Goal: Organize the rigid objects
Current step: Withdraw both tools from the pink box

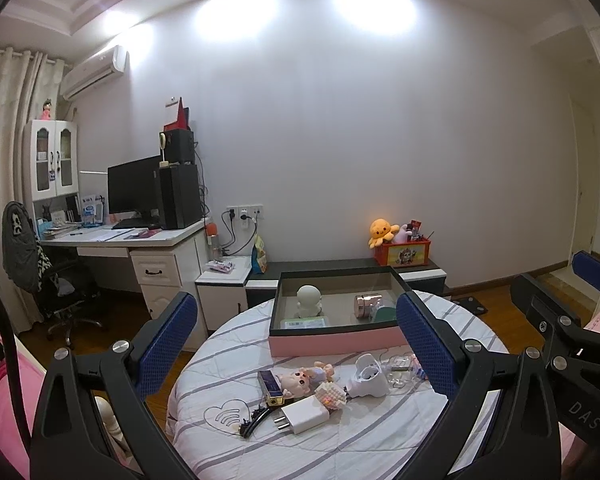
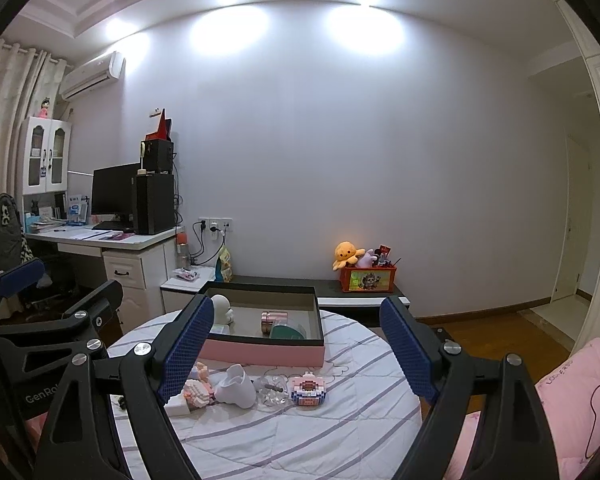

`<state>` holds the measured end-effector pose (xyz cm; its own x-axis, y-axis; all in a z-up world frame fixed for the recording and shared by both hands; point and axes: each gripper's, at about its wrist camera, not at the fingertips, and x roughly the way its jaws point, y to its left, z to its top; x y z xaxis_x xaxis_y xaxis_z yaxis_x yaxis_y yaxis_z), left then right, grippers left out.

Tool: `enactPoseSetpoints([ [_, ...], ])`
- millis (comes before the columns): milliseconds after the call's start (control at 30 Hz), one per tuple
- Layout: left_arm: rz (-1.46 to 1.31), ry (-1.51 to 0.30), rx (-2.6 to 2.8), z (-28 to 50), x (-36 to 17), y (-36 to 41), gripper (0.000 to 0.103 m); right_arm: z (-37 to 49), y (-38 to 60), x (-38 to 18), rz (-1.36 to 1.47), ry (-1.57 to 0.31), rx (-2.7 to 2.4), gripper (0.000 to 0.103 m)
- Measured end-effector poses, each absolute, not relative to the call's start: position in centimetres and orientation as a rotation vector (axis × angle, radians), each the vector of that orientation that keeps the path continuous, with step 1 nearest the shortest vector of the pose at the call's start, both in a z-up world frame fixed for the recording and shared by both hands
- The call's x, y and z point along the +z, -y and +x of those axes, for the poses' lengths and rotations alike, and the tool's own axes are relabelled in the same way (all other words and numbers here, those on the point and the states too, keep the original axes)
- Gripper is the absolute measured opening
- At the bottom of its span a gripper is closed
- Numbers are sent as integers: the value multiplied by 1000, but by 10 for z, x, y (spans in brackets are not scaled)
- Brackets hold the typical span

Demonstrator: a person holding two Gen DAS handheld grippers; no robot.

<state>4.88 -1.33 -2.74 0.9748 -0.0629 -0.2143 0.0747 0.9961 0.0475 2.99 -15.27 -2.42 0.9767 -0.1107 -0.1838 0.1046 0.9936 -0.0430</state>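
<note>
A pink box [image 1: 336, 342] with a dark rim stands at the back of a round table with a striped cloth [image 1: 340, 440]. It holds a white figurine [image 1: 309, 300], a rose-gold jar [image 1: 367, 304] and a green item. In front of the box lie a doll [image 1: 300, 380], a white charger plug [image 1: 302, 414], a dark perfume box [image 1: 270, 385], a black hair clip [image 1: 254, 420], a white earbud case [image 1: 367, 376] and a block toy [image 2: 308, 390]. My left gripper [image 1: 300, 344] is open and empty above the table. My right gripper [image 2: 300, 352] is open and empty too.
A desk [image 1: 140, 240] with a monitor and an office chair [image 1: 40, 276] stand at the left. A low cabinet [image 1: 340, 276] with a red toy bin [image 1: 402, 254] sits behind the table. Pink bedding [image 2: 580, 392] lies at the right.
</note>
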Motion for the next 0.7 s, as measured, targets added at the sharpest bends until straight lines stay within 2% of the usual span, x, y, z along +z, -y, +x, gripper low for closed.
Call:
enactPoseSetpoints([
  [300,70,-283,-53,69,-49,7,103,47,151,-37,-9,-227,-83,86],
  [700,21,-642,-110,131,-150,-23,103,107,164,-114,11,-480,-43,86],
])
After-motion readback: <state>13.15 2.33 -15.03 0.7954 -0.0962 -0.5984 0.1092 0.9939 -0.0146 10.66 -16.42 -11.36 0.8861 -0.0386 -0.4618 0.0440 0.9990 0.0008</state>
